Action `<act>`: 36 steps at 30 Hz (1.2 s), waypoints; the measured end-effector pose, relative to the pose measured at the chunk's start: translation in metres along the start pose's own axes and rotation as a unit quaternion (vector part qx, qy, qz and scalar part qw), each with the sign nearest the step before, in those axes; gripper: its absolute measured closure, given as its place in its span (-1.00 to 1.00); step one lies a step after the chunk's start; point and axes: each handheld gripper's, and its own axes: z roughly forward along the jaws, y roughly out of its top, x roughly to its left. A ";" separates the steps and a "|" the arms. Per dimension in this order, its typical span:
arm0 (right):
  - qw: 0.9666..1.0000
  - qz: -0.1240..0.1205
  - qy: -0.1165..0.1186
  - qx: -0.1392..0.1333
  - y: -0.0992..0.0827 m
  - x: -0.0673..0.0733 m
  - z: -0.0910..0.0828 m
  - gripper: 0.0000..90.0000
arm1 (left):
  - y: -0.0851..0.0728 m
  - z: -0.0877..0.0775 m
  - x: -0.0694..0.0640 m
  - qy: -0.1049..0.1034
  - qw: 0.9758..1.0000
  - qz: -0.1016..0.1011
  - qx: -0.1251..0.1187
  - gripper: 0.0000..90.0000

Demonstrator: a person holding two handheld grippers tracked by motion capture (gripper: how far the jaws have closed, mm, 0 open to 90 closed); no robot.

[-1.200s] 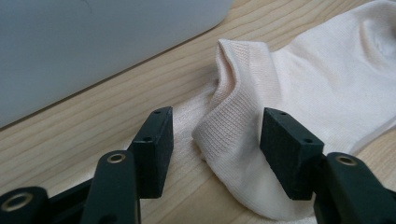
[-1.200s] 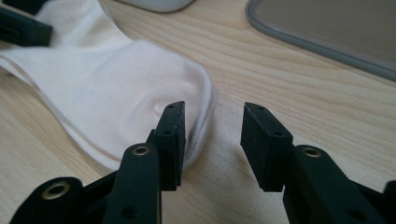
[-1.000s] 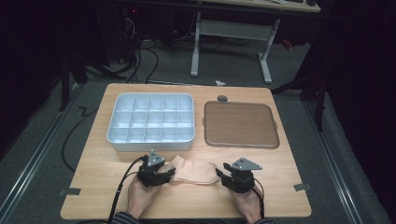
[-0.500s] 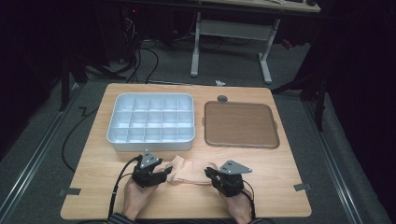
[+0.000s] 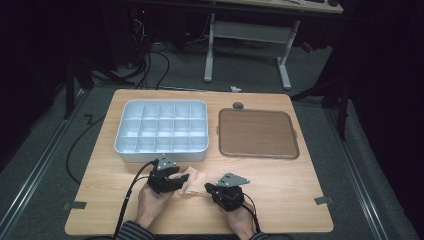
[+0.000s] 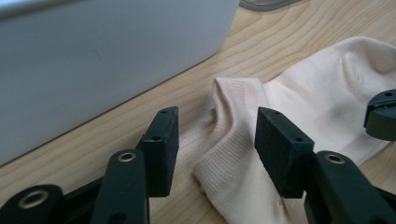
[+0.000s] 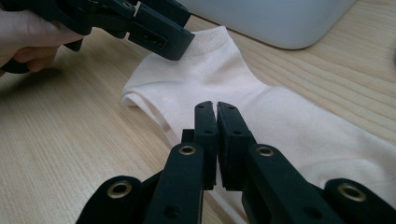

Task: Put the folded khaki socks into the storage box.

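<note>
two tools on pale peach cotton sock (image 5: 194, 181): left tool (image 6: 217, 140) wide astride ribbed cuff, right tool (image 7: 216, 122) pinched together at edge. best closing left squarely on cuff fold.

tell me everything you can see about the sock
The sock is a pale peach ankle sock of fine knit with a ribbed cuff, lying flat and slightly rumpled on the wooden table, just in front of the white compartment tray. The left gripper is open, its jaws straddling a raised fold at the cuff. The right gripper is shut over the sock; whether it pinches fabric is unclear.
</note>
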 end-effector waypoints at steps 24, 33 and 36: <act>0.999 -0.029 -0.021 0.033 -0.004 0.010 0.015 0.94 | -0.016 -0.002 -0.012 0.023 0.999 0.025 0.021 0.40; 0.999 -0.026 -0.018 0.033 -0.004 0.009 0.015 0.94 | -0.015 -0.003 -0.010 0.002 1.000 0.005 0.027 0.67; 0.999 -0.026 -0.018 0.033 -0.004 0.009 0.015 0.94 | -0.015 -0.003 -0.009 -0.004 1.000 0.001 0.027 0.71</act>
